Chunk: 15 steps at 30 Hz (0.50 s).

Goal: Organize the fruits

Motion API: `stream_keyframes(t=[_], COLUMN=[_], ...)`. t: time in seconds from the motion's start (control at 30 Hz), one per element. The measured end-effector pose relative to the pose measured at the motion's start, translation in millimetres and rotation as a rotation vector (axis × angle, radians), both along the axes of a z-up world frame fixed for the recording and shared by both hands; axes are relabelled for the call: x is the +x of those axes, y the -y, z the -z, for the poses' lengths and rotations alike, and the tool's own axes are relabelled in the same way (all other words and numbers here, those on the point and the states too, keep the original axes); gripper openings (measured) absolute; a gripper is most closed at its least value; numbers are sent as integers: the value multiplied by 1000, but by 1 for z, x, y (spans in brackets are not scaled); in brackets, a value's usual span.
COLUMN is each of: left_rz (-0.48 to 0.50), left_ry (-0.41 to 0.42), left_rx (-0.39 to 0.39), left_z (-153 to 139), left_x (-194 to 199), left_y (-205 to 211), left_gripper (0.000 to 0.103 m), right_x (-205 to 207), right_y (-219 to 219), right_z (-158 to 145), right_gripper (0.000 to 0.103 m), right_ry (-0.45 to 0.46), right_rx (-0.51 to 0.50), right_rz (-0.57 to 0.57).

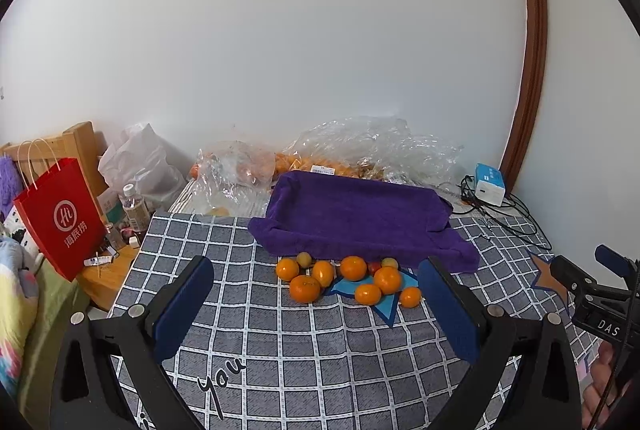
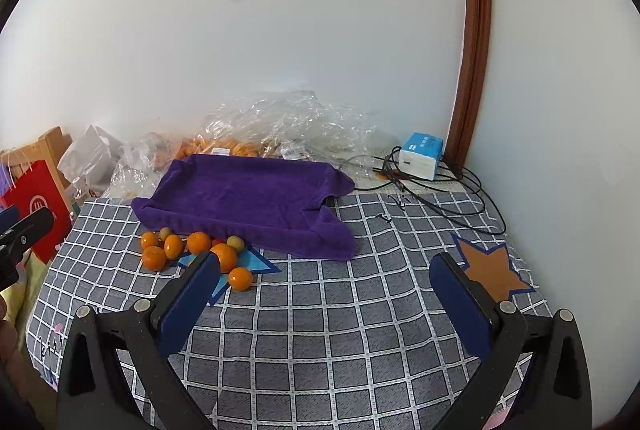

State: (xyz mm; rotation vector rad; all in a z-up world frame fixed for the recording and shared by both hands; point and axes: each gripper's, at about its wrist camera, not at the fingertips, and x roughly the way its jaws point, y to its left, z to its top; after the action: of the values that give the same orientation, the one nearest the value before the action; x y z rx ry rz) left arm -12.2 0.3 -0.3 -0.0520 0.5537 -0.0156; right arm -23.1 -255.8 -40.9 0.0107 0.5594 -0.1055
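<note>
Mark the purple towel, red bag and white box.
purple towel [image 1: 352,210], left wrist view, flat centre.
red bag [image 1: 64,222], left wrist view, front face at logo.
white box [image 2: 420,154], right wrist view, front face.

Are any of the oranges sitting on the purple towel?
No, the oranges all lie on the checked cloth in front of the purple towel, which has nothing on it.

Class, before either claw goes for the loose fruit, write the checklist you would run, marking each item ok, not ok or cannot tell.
1. Left claw open, nothing held: ok.
2. Right claw open, nothing held: ok.
3. Fruit in view, loose on the checked cloth: ok.
4. Purple towel behind the fruit, nothing on it: ok.
5. Cables apart from the fruit: ok.
6. What lies under the towel: cannot tell.
</note>
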Motion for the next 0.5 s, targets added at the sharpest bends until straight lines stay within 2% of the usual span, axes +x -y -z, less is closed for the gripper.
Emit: stream_keyframes(t=[0.5], left_rz=[4], left_ry=[5], left_rx=[4], left_z=[1], left_x=[-6], left_y=[-2], left_gripper=[103], right_x=[-2], right_y=[-1], right_z=[2], right_gripper=[103], right_ry=[6], right_rx=[11], right_rz=[-3])
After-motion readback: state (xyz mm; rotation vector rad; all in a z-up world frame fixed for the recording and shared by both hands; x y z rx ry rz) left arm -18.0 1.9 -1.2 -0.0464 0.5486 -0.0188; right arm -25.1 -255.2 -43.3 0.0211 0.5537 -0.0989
